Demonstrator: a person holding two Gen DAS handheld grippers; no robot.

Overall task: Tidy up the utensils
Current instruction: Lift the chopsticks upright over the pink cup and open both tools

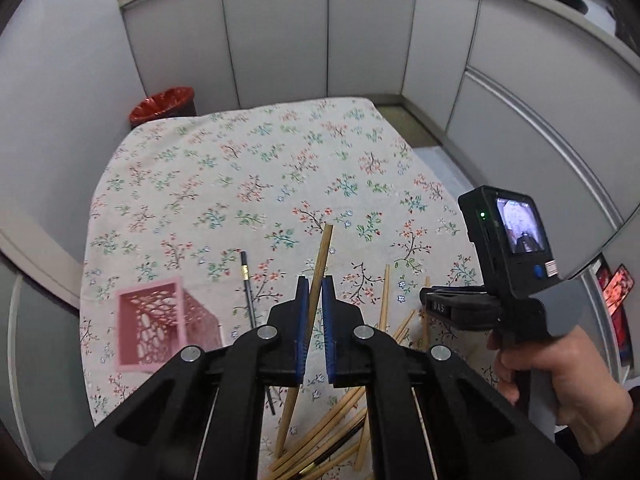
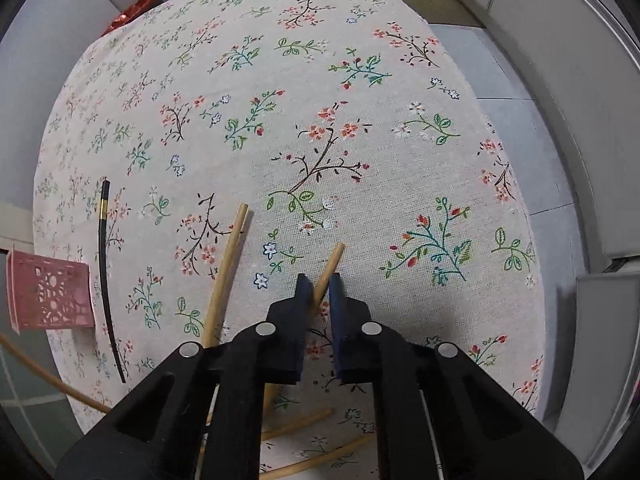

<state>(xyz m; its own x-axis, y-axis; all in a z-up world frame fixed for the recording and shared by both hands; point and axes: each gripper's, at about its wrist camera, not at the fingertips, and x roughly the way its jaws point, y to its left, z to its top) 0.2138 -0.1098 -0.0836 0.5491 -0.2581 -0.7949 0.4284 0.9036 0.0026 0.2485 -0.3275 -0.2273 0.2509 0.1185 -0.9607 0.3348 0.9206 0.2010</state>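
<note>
My left gripper (image 1: 316, 284) is shut on a wooden chopstick (image 1: 322, 256) and holds it above the table. My right gripper (image 2: 319, 282) is low over the cloth with a wooden chopstick (image 2: 330, 264) between its fingers; the left finger touches it and a gap shows on the right. A pile of wooden chopsticks (image 1: 332, 432) lies below the left gripper. A black chopstick (image 1: 248, 292) lies beside a pink perforated holder (image 1: 160, 328). Both also show at the left of the right wrist view: the black chopstick (image 2: 105, 280) and the holder (image 2: 50, 294).
A floral tablecloth (image 1: 260, 176) covers the table. A red-lined bin (image 1: 164, 106) stands beyond the far left corner. Grey partition walls (image 1: 280, 32) surround the table. More wooden chopsticks (image 2: 224, 276) lie on the cloth near the right gripper.
</note>
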